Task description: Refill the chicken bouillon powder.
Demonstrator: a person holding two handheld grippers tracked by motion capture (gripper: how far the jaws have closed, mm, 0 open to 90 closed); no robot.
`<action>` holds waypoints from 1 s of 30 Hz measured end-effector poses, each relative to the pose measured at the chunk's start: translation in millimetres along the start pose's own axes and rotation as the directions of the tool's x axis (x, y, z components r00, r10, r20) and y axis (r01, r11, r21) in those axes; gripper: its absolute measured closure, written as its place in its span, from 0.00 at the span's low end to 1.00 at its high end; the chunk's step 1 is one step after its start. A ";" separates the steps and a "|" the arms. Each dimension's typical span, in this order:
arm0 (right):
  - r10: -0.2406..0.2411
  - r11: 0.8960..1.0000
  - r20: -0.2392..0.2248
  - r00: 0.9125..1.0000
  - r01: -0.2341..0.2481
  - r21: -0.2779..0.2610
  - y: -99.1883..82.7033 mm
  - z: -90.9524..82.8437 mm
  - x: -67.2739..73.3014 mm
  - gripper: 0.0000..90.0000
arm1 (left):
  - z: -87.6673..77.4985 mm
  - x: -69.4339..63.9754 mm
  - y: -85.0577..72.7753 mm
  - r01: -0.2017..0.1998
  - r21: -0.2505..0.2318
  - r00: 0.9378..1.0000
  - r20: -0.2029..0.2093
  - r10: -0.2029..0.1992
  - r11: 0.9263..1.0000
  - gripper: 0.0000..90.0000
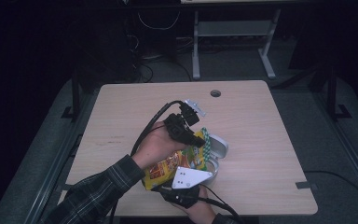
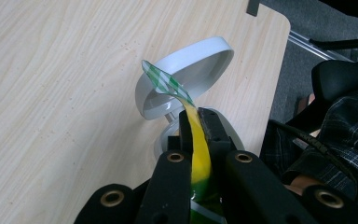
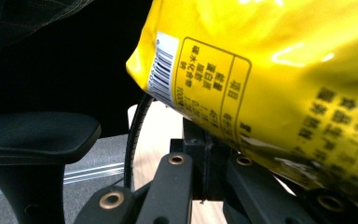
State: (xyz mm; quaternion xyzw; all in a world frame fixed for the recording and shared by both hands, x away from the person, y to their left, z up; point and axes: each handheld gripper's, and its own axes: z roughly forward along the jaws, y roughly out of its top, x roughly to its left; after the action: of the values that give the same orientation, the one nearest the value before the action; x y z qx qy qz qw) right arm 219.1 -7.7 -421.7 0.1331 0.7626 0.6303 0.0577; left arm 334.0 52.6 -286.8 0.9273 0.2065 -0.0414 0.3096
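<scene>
A yellow snack bag [image 1: 168, 167] with a green-and-white checked top strip [image 2: 165, 84] is held over the wooden table [image 1: 251, 121] near its front edge. My left gripper [image 1: 200, 140] is shut on the bag's top edge; in the left gripper view the yellow foil [image 2: 196, 140] runs up between the closed jaws [image 2: 196, 116]. My right gripper [image 1: 182, 187], under its grey plate, is at the bag's lower end. In the right gripper view the bag [image 3: 270, 74] lies over the closed jaws [image 3: 205, 137], its lower edge pinched there. A white round container [image 1: 219, 148] with its lid [image 2: 186, 70] raised stands just past the bag.
A cable hole [image 1: 215, 93] sits at the table's far edge, with bare wood around it. Beyond the table are desk legs [image 1: 196, 46] and cables on the floor. A black chair armrest [image 3: 32, 135] shows in the right gripper view.
</scene>
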 end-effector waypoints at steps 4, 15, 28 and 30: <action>-0.001 1.000 -0.001 1.000 0.001 -0.001 0.2 0.0 0.5 1.00 | 0.3 0.2 0.4 -0.007 0.002 1.000 -0.002 0.007 1.000 1.00; -0.002 1.000 -0.004 1.000 0.002 -0.007 0.9 -0.7 1.3 1.00 | 1.7 -2.0 2.9 -0.002 0.012 1.000 -0.010 0.002 1.000 1.00; 0.007 1.000 -0.007 1.000 -0.007 -0.017 1.5 -1.8 1.0 1.00 | 2.9 -3.1 5.7 0.001 0.028 1.000 -0.019 0.000 1.000 1.00; 0.008 1.000 -0.006 1.000 -0.008 -0.018 1.6 -1.8 1.0 1.00 | 2.9 -3.1 5.8 0.002 0.028 1.000 -0.018 -0.001 1.000 1.00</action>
State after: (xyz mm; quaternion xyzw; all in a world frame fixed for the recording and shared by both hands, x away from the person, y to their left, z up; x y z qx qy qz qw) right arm 217.9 -8.8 -419.7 0.1338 0.7566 0.6377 0.0541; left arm 333.6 45.6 -285.3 0.9317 0.2094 -0.0361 0.2945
